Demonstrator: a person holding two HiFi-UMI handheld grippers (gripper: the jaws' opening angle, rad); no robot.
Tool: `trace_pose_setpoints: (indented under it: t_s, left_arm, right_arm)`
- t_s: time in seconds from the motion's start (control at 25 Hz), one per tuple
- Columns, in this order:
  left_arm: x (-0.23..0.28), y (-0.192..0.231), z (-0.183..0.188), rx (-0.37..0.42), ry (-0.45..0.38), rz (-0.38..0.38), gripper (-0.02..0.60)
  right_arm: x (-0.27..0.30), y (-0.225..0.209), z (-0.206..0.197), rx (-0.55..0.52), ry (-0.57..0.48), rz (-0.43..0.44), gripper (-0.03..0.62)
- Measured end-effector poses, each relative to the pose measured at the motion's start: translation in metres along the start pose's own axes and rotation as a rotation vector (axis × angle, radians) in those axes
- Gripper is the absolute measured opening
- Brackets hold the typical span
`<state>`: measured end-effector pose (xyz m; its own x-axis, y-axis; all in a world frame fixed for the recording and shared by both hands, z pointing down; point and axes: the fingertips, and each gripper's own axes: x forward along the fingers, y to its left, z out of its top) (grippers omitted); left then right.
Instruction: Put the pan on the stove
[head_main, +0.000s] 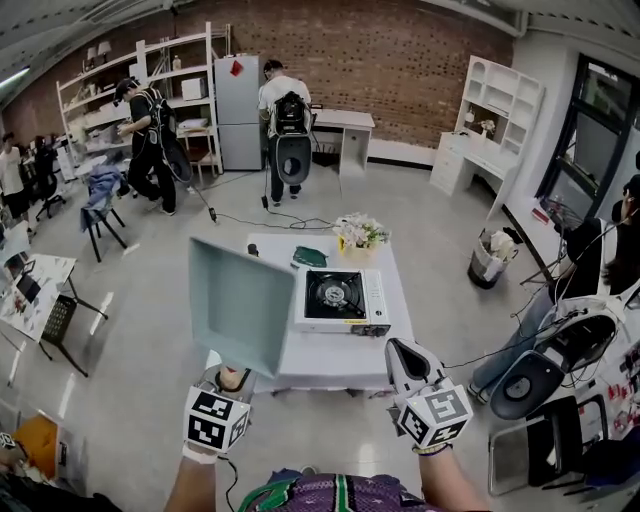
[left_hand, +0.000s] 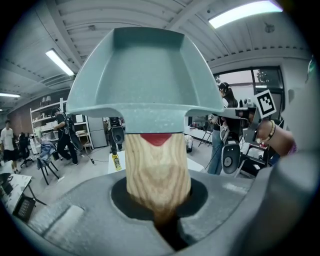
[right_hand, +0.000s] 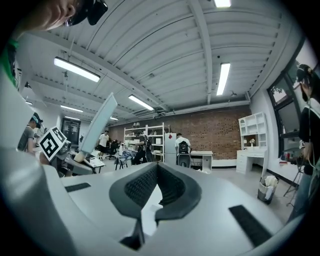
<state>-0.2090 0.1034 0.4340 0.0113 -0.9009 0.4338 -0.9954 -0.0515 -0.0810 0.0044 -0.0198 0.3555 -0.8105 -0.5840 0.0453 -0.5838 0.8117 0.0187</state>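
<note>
A square teal pan (head_main: 240, 300) with a pale wooden handle (left_hand: 157, 170) is held up in the air, tilted on edge, above the left side of the white table (head_main: 330, 362). My left gripper (head_main: 232, 378) is shut on that handle, and in the left gripper view the pan (left_hand: 145, 75) rises straight above the jaws. The portable gas stove (head_main: 338, 298) sits on the table with its burner bare, to the right of the pan. My right gripper (head_main: 408, 362) hovers at the table's near right corner, shut and holding nothing. The right gripper view shows the pan (right_hand: 97, 122) at the left.
A bunch of flowers (head_main: 360, 232) and a green item (head_main: 309, 256) lie at the table's far end behind the stove. A waste bin (head_main: 490, 258) stands to the right. Two people (head_main: 150, 140) stand near the shelves at the back, and a seated person (head_main: 610, 250) is at the right.
</note>
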Motion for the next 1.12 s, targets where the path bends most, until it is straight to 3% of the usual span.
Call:
trace_pose_setpoints:
  t_s: [0.32, 0.84, 1.12]
  left_arm:
    - [0.047, -0.002, 0.008, -0.037, -0.004, -0.013, 0.04]
    - [0.12, -0.036, 0.057, -0.039, 0.049, 0.014, 0.04]
    - [0.153, -0.037, 0.074, -0.043, 0.069, 0.028, 0.04]
  right_arm:
    - [0.018, -0.039, -0.015, 0.012, 0.014, -0.018, 0.002]
    - [0.057, -0.146, -0.002, 0.044, -0.057, 0.056, 0.002]
    - [0.072, -0.182, -0.011, 0.082, -0.055, 0.074, 0.002]
